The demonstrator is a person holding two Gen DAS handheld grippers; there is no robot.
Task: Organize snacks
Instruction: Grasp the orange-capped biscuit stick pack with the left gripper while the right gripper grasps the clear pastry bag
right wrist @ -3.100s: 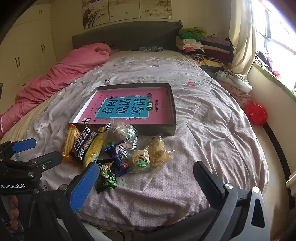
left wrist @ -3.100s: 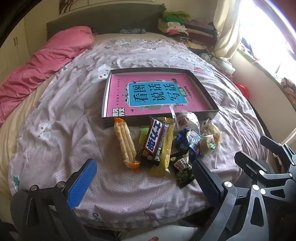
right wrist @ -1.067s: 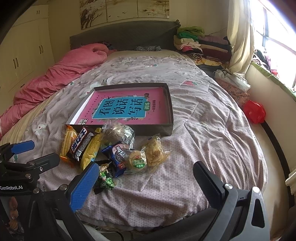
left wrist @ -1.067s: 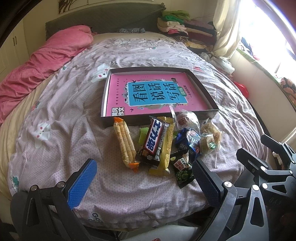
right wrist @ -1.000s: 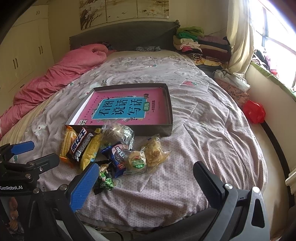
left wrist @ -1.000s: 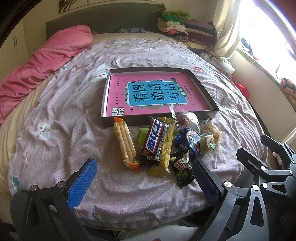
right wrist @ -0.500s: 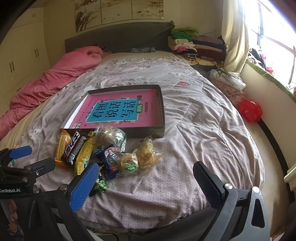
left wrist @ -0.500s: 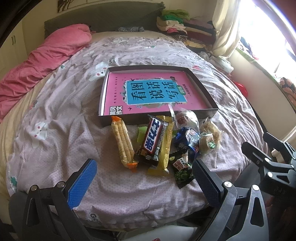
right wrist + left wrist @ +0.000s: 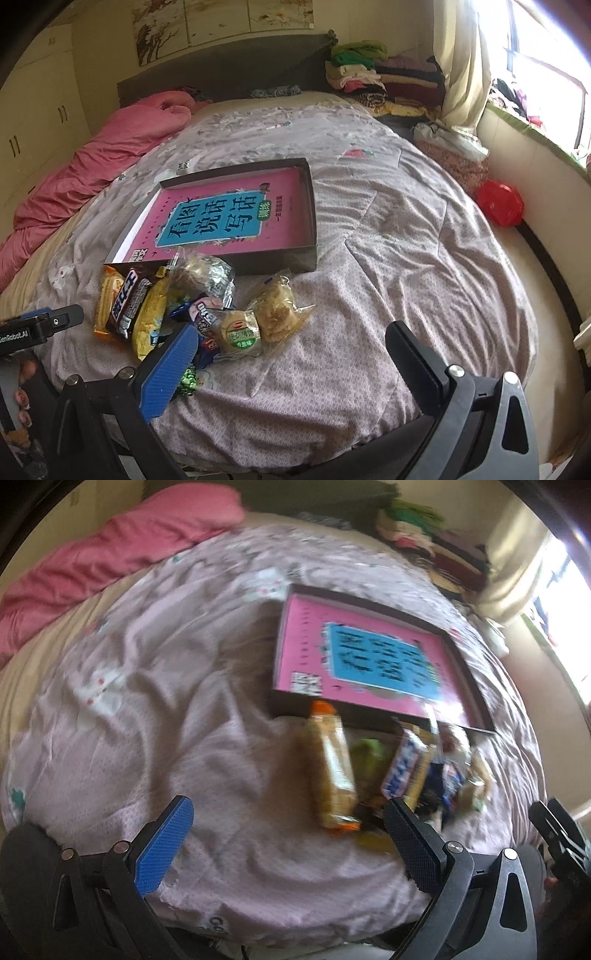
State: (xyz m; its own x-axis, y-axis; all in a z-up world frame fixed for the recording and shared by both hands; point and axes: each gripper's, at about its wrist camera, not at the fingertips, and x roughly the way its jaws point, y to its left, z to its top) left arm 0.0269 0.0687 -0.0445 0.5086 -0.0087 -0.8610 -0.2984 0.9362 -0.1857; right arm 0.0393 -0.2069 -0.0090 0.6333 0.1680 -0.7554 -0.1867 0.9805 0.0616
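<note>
Now I am holding my left gripper (image 9: 286, 834) and right gripper (image 9: 291, 358) wide open and empty before the snacks (image 9: 192, 306) lying beside the box (image 9: 310, 221).

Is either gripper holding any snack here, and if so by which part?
Nothing is held. The left gripper and right gripper are both open and empty above the bed, and the snack pile lies untouched beside the shallow box.

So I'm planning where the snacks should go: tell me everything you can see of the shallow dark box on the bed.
The shallow box is rectangular, dark grey-brown, cardboard by its look, open-topped with low upright walls. It lies flat on the lilac quilt, mid-bed. A pink book with a blue title panel fills its floor. The snack pile crowds its near wall; a clear wrapper leans against it. No tongs touch it.
</note>
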